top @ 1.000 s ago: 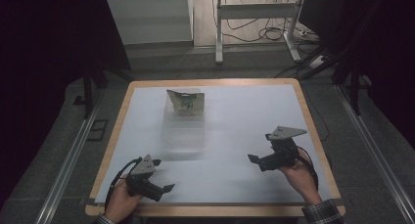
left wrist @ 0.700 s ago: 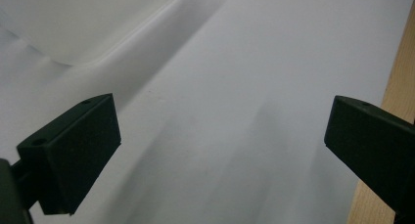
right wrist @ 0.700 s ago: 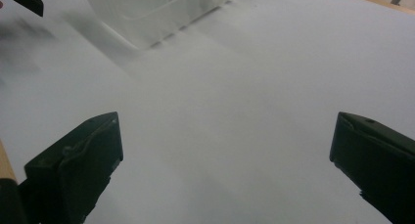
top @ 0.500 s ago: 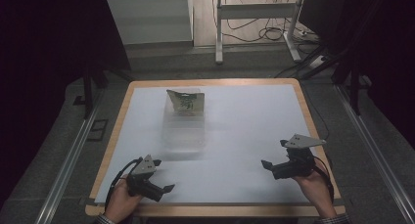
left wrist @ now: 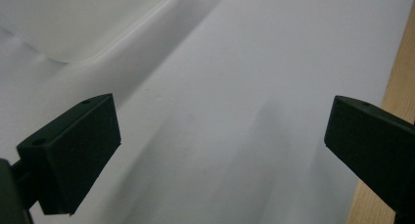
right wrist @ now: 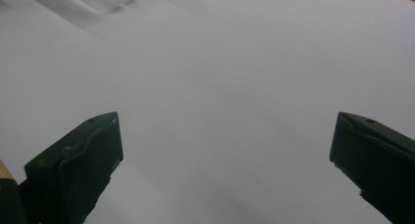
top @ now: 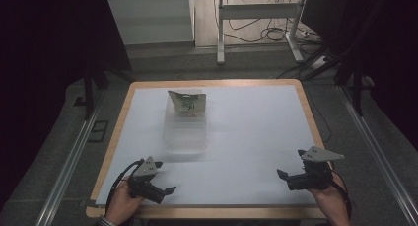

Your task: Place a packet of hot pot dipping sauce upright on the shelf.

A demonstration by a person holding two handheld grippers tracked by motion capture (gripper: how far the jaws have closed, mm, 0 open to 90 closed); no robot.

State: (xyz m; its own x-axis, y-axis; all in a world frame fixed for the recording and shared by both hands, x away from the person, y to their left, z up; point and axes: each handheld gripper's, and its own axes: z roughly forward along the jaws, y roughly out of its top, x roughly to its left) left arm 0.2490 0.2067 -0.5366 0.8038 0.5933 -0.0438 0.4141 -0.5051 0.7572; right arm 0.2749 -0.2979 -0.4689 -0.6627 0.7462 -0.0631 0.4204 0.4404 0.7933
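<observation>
White covers the table (top: 256, 137). In the upper middle of the high view a green snack pouch (top: 187, 103) stands at the far end of a clear plastic box (top: 185, 132). The left gripper (top: 165, 191) at lower left and the right gripper (top: 282, 175) at lower right rest near the front edge, jaws spread wide, empty. Judging by this, handling has not begun.

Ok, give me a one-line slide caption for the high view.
Both open grippers, left and right, rest near the table's front edge, apart from the green pouch and clear container.
</observation>
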